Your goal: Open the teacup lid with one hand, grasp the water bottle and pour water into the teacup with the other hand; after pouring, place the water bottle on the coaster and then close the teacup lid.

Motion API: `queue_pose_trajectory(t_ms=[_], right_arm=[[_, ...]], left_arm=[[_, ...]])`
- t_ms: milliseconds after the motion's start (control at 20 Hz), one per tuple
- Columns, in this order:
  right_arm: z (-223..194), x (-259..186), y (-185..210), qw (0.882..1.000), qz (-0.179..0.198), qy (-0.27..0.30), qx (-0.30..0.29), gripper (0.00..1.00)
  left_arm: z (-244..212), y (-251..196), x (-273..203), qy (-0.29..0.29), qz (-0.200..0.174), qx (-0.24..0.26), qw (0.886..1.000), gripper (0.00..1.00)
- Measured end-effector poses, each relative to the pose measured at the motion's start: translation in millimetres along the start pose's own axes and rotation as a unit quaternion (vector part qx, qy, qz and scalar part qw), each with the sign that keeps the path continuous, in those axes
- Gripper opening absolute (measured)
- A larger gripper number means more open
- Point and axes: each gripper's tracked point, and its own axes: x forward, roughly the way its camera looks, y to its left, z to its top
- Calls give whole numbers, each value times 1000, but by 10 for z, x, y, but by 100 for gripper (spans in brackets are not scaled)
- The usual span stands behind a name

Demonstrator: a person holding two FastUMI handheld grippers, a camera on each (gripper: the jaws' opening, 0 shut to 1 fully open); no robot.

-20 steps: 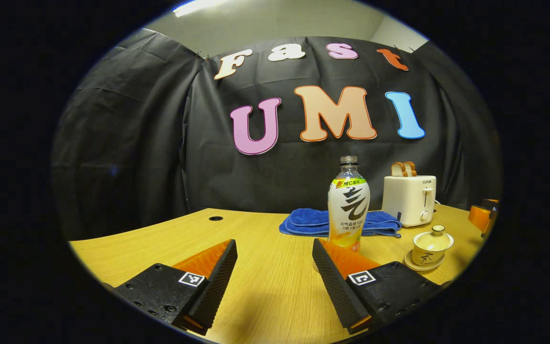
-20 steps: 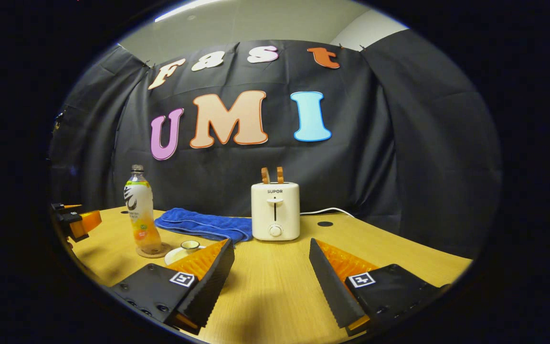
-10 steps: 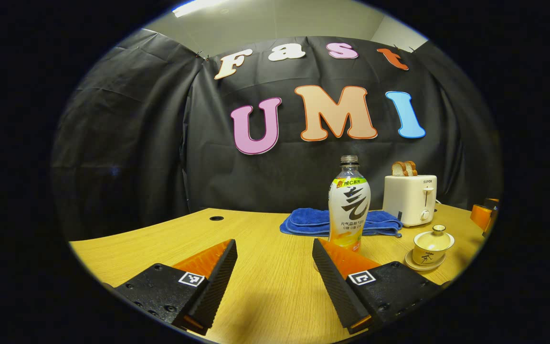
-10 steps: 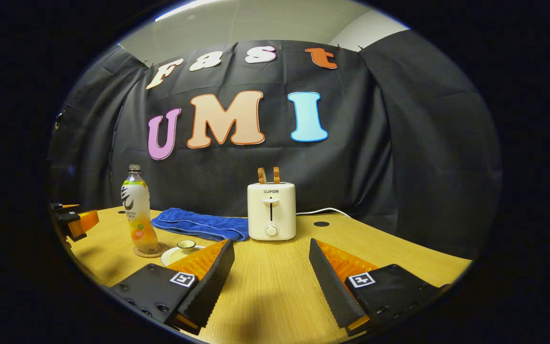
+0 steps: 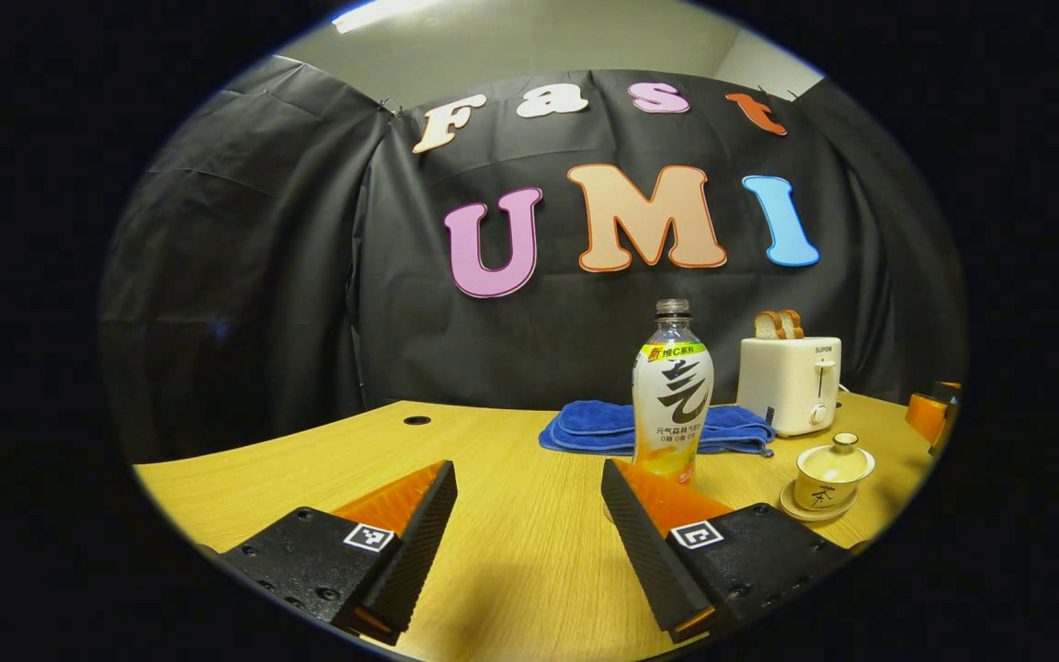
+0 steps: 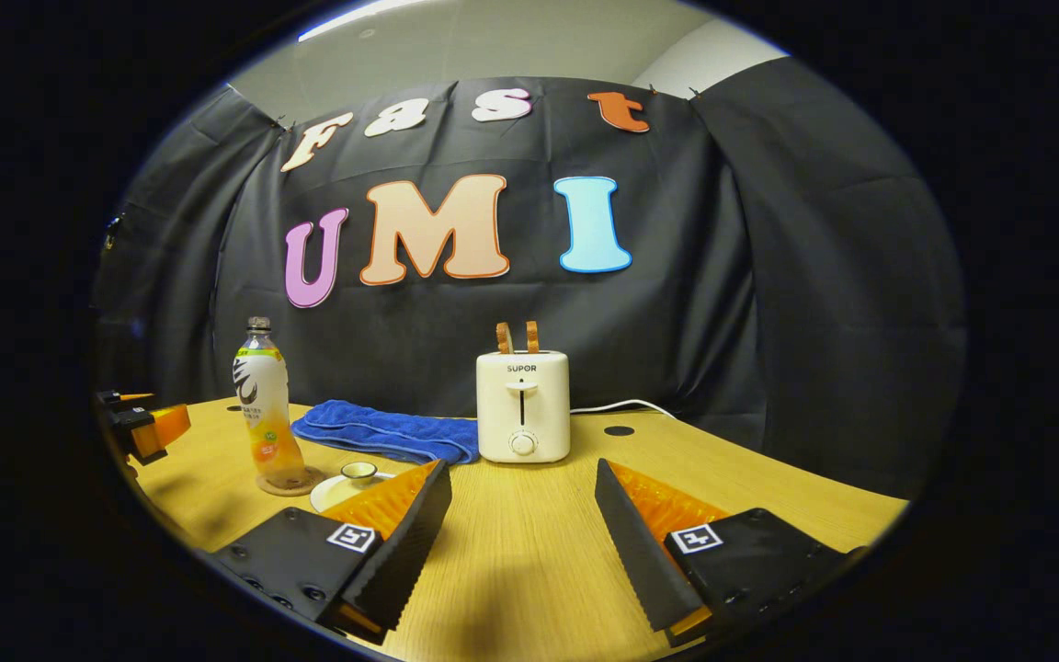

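Nothing shifted over last half second. Your left gripper and right gripper both wide, empty. Water bottle on coaster; teacup lidded beside it. Task unstarted.

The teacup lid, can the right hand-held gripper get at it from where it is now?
Probably yes. The right hand-held gripper is open, and the teacup lid sits uncovered just ahead to its left, the water bottle standing farther aside.

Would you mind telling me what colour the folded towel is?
Blue; the towel shows best in the right gripper view.
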Motion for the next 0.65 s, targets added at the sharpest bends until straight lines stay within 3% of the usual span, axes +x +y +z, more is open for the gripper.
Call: queue_pose_trajectory(t_ms=[50, 300, 350, 400, 650], right_arm=[[-7, 4, 0, 1000, 0, 0, 0, 99], [-5, 9, 2, 1000, 0, 0, 0, 99], [-8, 9, 0, 1000, 0, 0, 0, 95], [-7, 5, -1, 1000, 0, 0, 0, 99], [-11, 9, 1, 1000, 0, 0, 0, 99]], left_arm=[[2, -1, -1, 0, 0, 0, 1000, 93], [3, -3, 2, 0, 0, 0, 1000, 93], [1, -3, 5, 0, 0, 0, 1000, 93], [4, 0, 2, 0, 0, 0, 1000, 93], [-1, -7, 4, 0, 0, 0, 1000, 93]])
